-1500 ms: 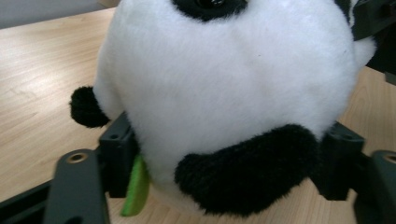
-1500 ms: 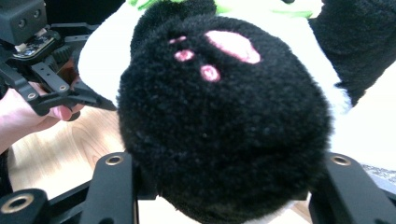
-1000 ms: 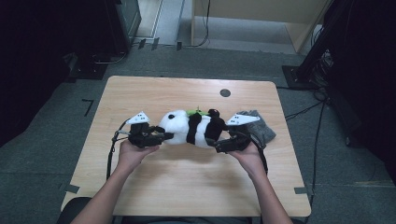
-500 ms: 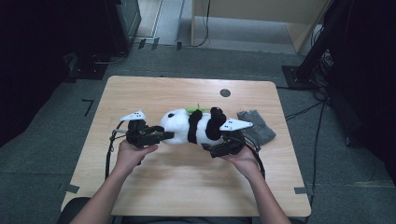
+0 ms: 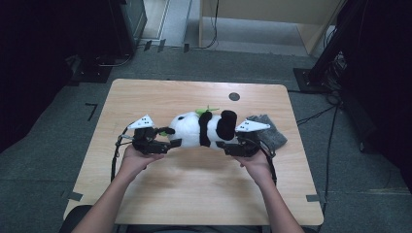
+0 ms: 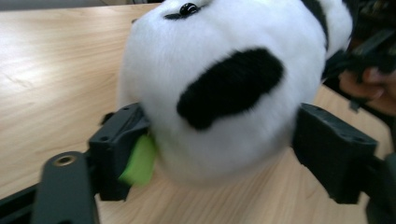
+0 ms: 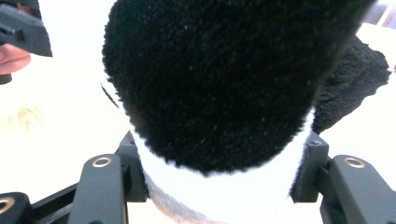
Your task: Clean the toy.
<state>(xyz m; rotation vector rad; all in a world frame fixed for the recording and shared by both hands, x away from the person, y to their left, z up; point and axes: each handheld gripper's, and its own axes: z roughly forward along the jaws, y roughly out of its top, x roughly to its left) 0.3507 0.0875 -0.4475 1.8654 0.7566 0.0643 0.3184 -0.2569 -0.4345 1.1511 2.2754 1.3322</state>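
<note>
A black-and-white plush panda (image 5: 199, 128) lies on its side across the wooden table (image 5: 194, 194), with a green sprig (image 5: 206, 110) on top of it. My left gripper (image 5: 171, 137) is at its head. In the left gripper view the white head (image 6: 224, 84) fills the gap of the left gripper (image 6: 224, 126). Those jaws have just been opening, and both pads still touch the plush. My right gripper (image 5: 224, 144) is at the rear end. The right gripper (image 7: 220, 144) jaws have just been closing and now squeeze the panda's black-and-white rear (image 7: 215, 84).
A grey cloth (image 5: 269, 131) lies on the table just right of the panda, behind my right hand; it appears dark in the right gripper view (image 7: 359, 74). A small black round hole (image 5: 234, 96) sits near the table's far edge. Dark furniture and cables surround the table.
Both hands stay nearly where they were, at the panda's two ends. The right gripper has tilted a little since one second ago. The panda has barely shifted.
</note>
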